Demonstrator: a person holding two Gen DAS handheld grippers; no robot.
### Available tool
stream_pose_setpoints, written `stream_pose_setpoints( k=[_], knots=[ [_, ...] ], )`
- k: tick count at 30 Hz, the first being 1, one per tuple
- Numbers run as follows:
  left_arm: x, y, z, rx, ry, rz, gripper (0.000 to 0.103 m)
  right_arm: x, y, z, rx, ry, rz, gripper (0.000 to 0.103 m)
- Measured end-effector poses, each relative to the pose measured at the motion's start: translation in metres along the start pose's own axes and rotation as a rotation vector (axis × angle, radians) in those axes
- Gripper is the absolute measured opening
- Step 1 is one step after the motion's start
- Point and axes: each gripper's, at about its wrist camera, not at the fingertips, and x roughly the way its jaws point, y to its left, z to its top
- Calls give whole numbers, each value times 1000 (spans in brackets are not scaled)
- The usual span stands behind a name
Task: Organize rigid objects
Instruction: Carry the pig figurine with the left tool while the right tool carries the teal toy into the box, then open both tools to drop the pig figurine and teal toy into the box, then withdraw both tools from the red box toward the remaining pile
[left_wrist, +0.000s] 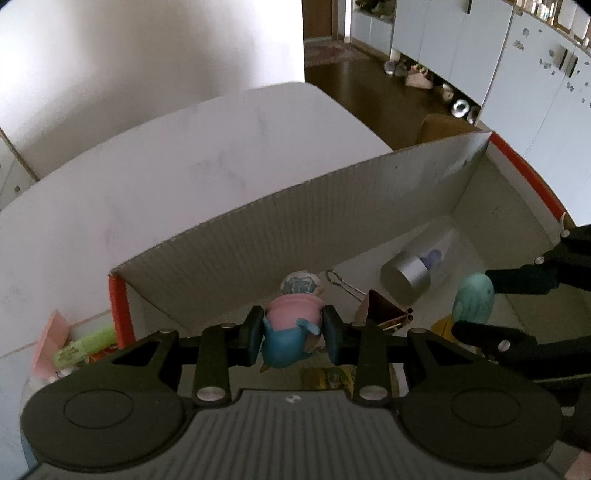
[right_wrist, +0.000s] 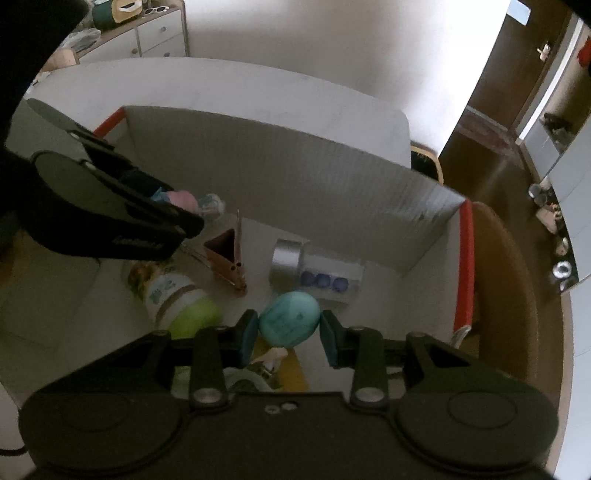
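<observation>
Black plastic fingers with dark blue pads make up the left gripper (left_wrist: 293, 334), and they are clamped on a small toy figure with a pink top, blue trousers and a pale grey-blue head (left_wrist: 293, 321), one pad pressed to each side of its body. The figure hangs head-first over the floor of a white corrugated cardboard box with orange-red corner edges (left_wrist: 258, 236).

Just beside it, the right gripper (right_wrist: 288, 328) grasps a smooth turquoise egg-shaped object (right_wrist: 289, 319) between its own blue pads, also above the inside of the box.

Lying on the box floor between and beyond the two grippers: a brown triangular cardboard piece (right_wrist: 225, 254) with thin sticks at its tip, and a silver-capped clear container with three purple round things inside (right_wrist: 317, 273) (lying on its side, near the far wall). Nearer the left gripper rests a bottle with a pale label and a lime-green end (right_wrist: 177, 299), also on its side.

The box stands on a white table (left_wrist: 147, 177); outside its left wall sit a pink paper piece (left_wrist: 50, 343) and a light green packet (left_wrist: 85, 345).
</observation>
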Motion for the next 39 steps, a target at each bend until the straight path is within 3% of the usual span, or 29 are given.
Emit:
stream_pose_setpoints(
  k=[7,16,19,24,37,39],
  knots=[
    [11,5,1,-42,84,-22,33,-1,-3,-2,29,11,13,36],
    [13,2,-1,-41,118,-14,33,-6,-10,-4,62,6,5,42],
    [7,1,0,-39,100,-14,35,-10,-9,-7,67,-3,9,45],
    [-8,-5,-5,-17,54,-20,48,-25,-7,-11,83,-30,27,51],
    [-65,-4,-16,-22,-75,-52,49,-75,1,-23,119,-121,81,63],
    [-74,-2,-20,-27,-94,-61,49,-83,3,-25,127,-134,89,71]
  ],
)
